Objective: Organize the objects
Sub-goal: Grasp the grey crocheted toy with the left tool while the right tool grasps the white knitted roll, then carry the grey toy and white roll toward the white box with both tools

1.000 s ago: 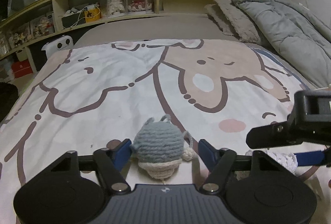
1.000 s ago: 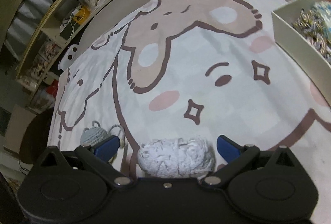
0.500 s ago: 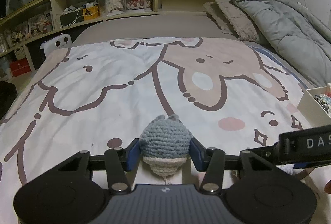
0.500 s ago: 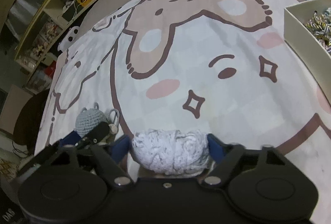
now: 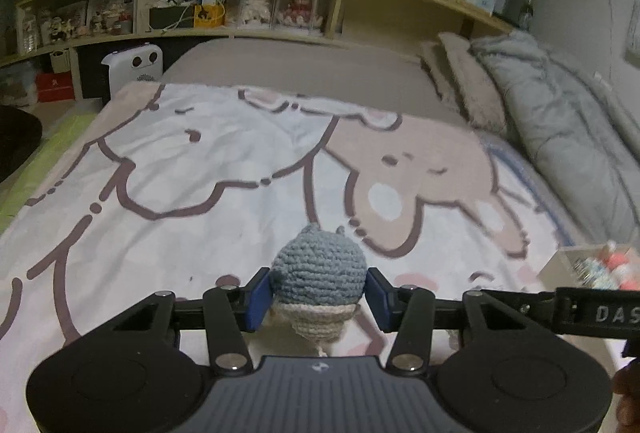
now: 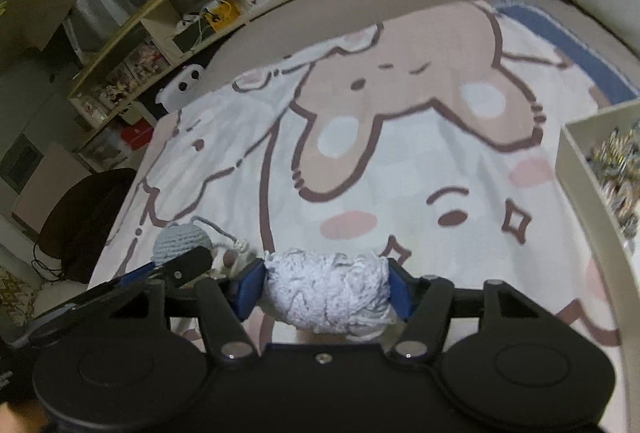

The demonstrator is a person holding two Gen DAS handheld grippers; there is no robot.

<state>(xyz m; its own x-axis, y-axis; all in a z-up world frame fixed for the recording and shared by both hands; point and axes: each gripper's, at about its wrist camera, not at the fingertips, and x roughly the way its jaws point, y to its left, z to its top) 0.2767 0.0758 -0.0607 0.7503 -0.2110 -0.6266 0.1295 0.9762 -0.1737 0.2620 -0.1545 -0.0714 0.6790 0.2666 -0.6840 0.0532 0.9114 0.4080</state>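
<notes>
Blue-grey crochet toy (image 5: 318, 265) sits between the blue pads of the left claw (image 5: 319, 291), which grips it on both sides above the bed cover (image 5: 192, 169); the jaws have just been closing. From the left wrist view the toy shows a cream underside and two small ears on top. Only the right wrist view shows its cord with a knotted end (image 6: 240, 244) hanging beside it. In that view the right claw (image 6: 326, 289) is clamped on a white yarn bundle (image 6: 326, 291), and its jaws have just closed in on it too. The cream box (image 6: 588, 193) at the right edge holds shiny, mixed things. In the left view this box (image 5: 560, 267) is blurred, and its contents look perhaps pink and white. Shelves (image 5: 240, 13) with dolls stand behind the bed.
</notes>
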